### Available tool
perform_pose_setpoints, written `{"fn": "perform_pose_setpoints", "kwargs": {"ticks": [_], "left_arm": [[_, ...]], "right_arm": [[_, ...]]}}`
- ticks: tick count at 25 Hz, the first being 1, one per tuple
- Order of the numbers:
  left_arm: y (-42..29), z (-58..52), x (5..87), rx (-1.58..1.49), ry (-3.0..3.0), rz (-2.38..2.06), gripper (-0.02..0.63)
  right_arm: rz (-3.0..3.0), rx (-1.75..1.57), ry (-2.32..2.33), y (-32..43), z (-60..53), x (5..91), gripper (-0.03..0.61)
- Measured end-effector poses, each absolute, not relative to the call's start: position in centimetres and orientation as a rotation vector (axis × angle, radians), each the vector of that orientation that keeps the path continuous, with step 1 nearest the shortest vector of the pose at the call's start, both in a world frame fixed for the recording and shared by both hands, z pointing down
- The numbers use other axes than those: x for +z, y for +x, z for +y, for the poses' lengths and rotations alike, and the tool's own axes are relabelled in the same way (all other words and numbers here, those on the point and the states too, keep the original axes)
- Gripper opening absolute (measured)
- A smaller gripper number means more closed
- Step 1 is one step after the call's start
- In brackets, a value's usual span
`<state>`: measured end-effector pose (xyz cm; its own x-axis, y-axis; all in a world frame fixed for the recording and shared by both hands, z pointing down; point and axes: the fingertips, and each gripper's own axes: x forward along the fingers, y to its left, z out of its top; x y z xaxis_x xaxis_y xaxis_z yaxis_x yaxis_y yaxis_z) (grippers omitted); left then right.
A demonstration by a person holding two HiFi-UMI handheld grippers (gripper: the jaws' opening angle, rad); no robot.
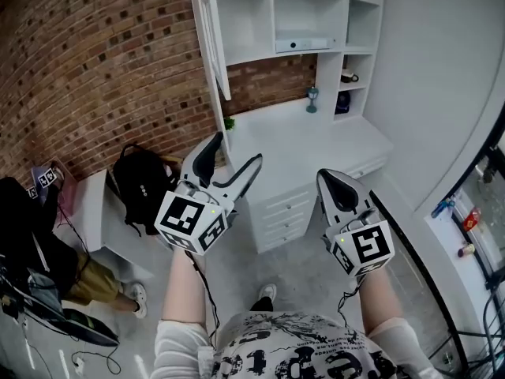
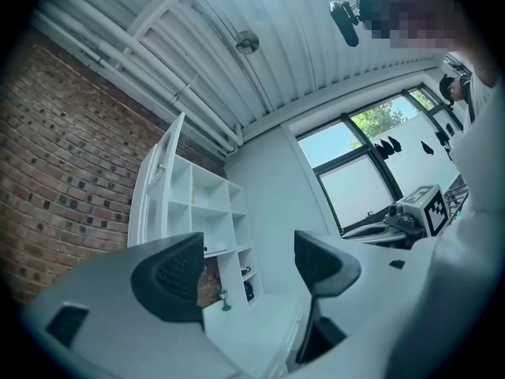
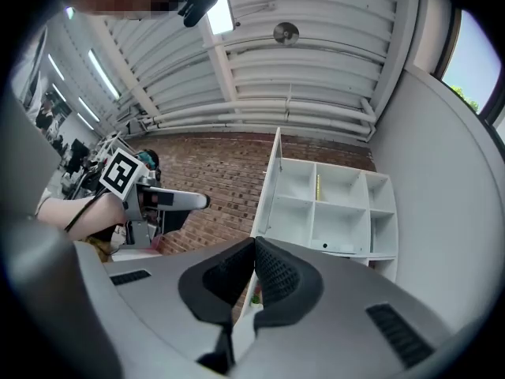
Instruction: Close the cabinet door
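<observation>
Two grippers are held up, well apart from the cabinet door, swung open at the shelf unit's left. The left gripper is spread wide and the right gripper pressed together, both empty. A rigid, light panel (probably), best pushed near its free edge.

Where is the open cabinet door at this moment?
Head view, top centre: the cabinet door juts out from the left edge of the white shelf unit, beside the brick wall, above the desk.

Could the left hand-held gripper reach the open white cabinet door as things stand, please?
Probably yes: nothing stands between the open left hand-held gripper and the white cabinet door, though they are apart.
</observation>
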<state>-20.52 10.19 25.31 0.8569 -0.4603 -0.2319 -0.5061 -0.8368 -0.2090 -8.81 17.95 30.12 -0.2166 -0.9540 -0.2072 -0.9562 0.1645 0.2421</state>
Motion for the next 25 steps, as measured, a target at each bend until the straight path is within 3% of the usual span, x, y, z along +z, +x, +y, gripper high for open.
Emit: {"fn": "perform_pose_setpoints", "kwargs": {"ticks": [13,25], "left_arm": [[-21.6,-13.9,15.2,0.373,-2.727,0.683,0.345],[-21.2,-22.4,3.5,0.553,-2.717,0.633,0.345]], "right_arm": [[2.369,0.559,-1.896,-9.6,-8.0,22.7,0.015],[2.422,0.552,-1.759,-9.7,-18.1,18.7,0.015]]}}
